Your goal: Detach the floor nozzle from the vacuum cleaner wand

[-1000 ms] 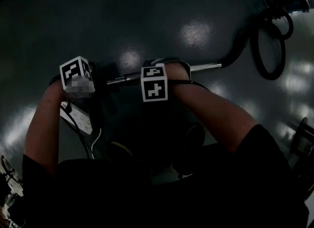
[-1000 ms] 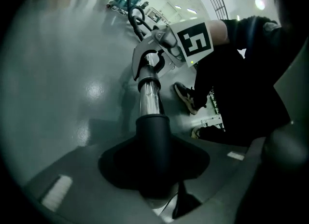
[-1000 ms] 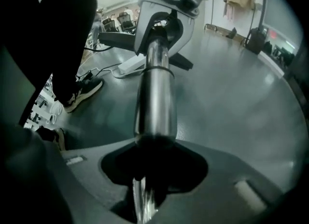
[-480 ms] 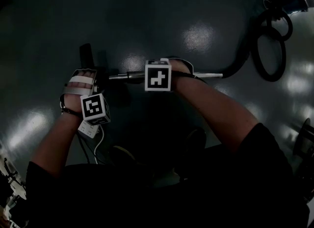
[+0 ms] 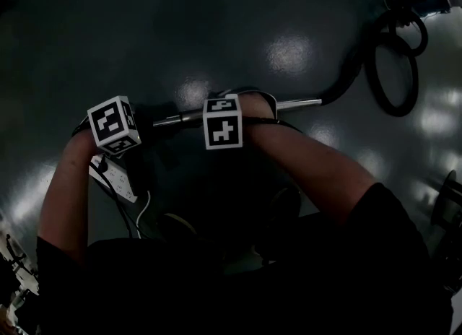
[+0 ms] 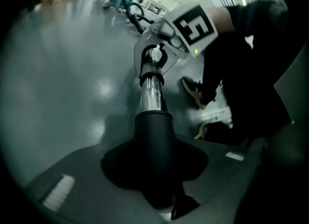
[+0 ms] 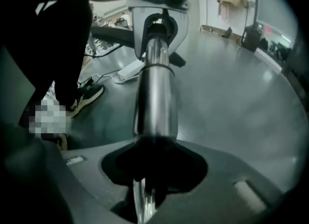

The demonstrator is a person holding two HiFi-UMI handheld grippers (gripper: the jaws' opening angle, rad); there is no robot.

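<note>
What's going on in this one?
A person has a gripper in each hand, both on a vacuum cleaner's tube. The left gripper is shut on the black nozzle neck. The right gripper is shut on the metal wand a little further along, towards the hose. Neck and wand look joined, so the nozzle is not yet off.
</note>
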